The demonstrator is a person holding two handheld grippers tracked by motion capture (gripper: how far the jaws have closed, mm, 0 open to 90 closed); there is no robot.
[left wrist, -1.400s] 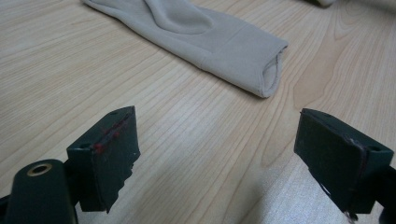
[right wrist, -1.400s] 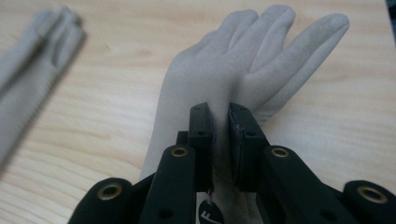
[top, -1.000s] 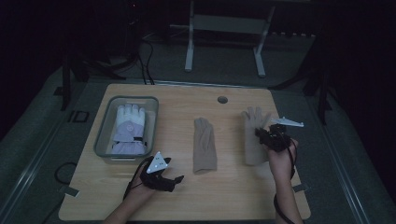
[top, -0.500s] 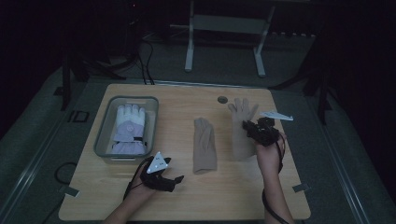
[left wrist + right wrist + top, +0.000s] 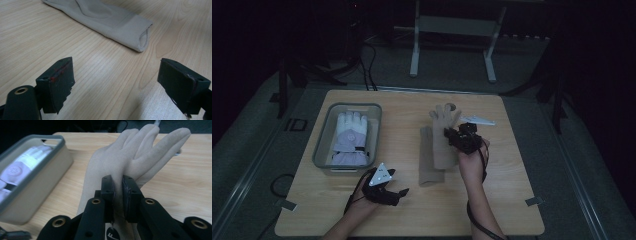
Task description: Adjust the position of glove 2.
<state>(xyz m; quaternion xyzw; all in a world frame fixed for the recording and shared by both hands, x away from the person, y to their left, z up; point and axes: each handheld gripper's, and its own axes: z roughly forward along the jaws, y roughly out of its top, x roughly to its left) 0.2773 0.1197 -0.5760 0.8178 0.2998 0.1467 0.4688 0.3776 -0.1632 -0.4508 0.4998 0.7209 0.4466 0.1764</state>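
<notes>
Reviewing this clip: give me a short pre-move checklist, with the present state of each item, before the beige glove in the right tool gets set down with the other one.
1. Right tool shut on the held beige glove: ok, the jaws pinch its fabric.
2. Held glove over its partner: ok, in the high view it overlaps the second beige glove lying flat.
3. Held glove fully off the table: cannot tell.
4. Left tool out of the way: ok, open, nothing between its jaws, near the table's front edge.
5. Bin apart from the beige gloves: ok; it holds a white glove.
6. Glove fingers aligned: cannot tell.
</notes>
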